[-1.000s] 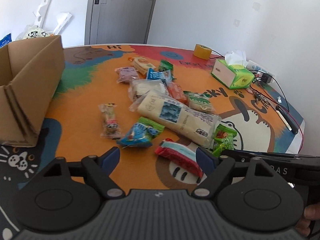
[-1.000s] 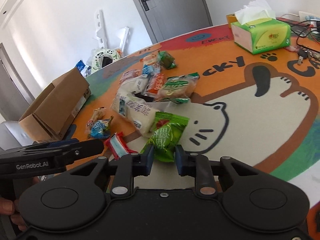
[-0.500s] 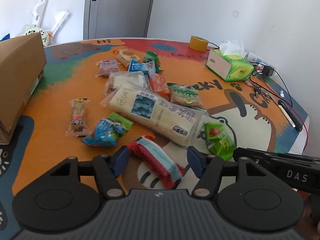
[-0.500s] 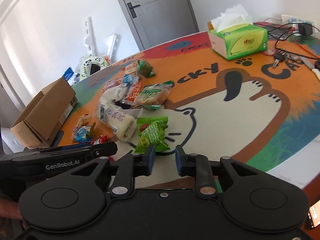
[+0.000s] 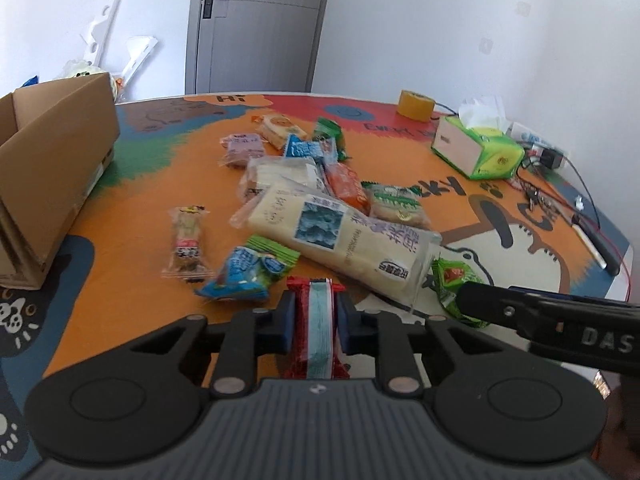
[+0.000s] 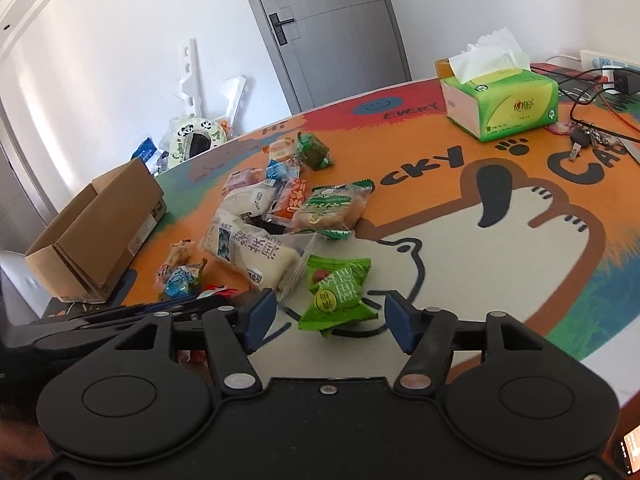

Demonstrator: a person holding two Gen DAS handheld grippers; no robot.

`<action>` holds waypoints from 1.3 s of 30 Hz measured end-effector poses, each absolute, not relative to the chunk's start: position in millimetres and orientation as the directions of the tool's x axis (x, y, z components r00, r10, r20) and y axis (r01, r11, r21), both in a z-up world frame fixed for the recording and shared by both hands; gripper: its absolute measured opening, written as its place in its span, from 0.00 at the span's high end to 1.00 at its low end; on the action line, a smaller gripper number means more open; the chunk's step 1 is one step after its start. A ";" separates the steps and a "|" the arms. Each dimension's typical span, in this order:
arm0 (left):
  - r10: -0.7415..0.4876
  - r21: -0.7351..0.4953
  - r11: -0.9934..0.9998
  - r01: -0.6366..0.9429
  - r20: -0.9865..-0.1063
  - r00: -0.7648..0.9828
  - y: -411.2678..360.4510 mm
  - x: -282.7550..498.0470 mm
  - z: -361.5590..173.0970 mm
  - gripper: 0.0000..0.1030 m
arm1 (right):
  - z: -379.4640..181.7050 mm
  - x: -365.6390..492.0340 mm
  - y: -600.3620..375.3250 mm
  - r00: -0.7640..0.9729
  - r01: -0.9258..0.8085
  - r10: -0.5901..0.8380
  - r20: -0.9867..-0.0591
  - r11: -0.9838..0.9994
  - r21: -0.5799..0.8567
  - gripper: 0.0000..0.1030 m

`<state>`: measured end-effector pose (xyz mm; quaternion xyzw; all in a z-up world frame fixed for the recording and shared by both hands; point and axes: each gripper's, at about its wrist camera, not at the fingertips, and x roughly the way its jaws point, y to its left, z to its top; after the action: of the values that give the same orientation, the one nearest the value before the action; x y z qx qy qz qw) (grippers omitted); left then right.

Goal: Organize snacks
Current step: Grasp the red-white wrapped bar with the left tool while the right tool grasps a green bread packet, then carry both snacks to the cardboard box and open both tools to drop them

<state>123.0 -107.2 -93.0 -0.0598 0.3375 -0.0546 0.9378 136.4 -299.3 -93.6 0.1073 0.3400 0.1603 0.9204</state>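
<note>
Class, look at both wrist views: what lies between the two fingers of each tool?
Left wrist view: the left tool, just closed, grips the red and blue snack packet. Right wrist view: the right tool, just opened, frames the green snack packet untouched.

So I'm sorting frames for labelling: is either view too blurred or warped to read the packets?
Left wrist view: fisheye bends the grey door; the blue-and-green packet is slightly smeared. Right wrist view: sharper, the green square packet has readable print; bright daylight, soft shadows.
</note>
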 end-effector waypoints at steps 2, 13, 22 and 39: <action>-0.143 -0.145 0.987 0.067 -0.615 0.776 -105.1 120.1 -89.3 0.80 | -95.2 139.6 -295.7 0.715 -0.222 0.366 -0.595 0.927 0.303 0.40; -0.180 -0.181 0.980 0.089 -0.585 0.791 -93.2 107.5 -78.0 0.81 | -96.8 137.1 -286.9 0.702 -0.230 0.377 -0.605 0.923 0.308 0.62; -0.165 -0.178 0.981 0.081 -0.527 0.834 -78.5 99.2 -56.6 0.81 | -76.6 133.7 -275.0 0.719 -0.285 0.420 -0.554 0.905 0.316 0.63; -0.035 -0.148 0.989 -0.029 -0.411 0.911 -17.6 92.8 -11.3 0.81 | -36.3 141.2 -216.2 0.730 -0.445 0.527 -0.436 0.850 0.283 0.64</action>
<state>92.8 -17.6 -11.3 -0.0757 0.2110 -0.0016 0.9746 141.2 -216.2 -36.3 0.0799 0.2577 0.2621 0.9266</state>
